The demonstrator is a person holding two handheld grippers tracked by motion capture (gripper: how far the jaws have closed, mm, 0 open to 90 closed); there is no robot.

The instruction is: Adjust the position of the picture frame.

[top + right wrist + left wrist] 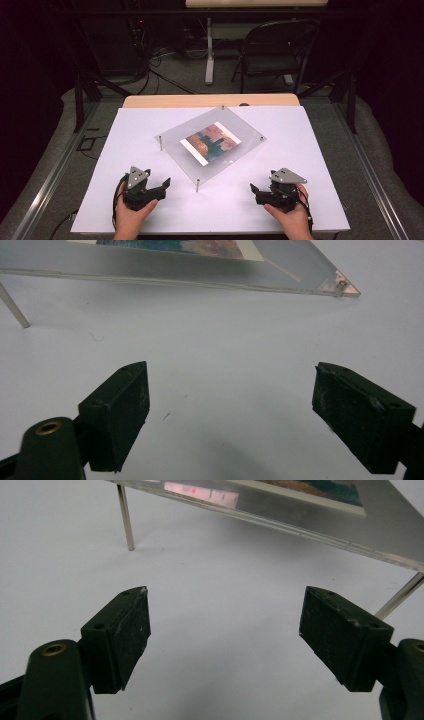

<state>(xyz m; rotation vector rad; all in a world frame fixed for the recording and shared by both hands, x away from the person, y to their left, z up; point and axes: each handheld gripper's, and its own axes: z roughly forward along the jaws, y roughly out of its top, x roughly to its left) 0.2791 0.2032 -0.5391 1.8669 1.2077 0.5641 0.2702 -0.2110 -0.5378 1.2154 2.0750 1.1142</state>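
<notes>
The picture (210,143) under the clear panel (175,136) is too small to make out, perhaps a landscape; both gripper views crop it.

No text, label, brand, number or sign can be read anywhere. The printed picture (211,142) lying under the clear acrylic plate (175,140) shows only blocks of colour, orange, teal and pink, with a white margin and no lettering that can be made out. Along the near edge of that plate, in the left gripper view, a pinkish reflection (200,492) carries a few faint marks, too blurred to tell as characters.
</notes>
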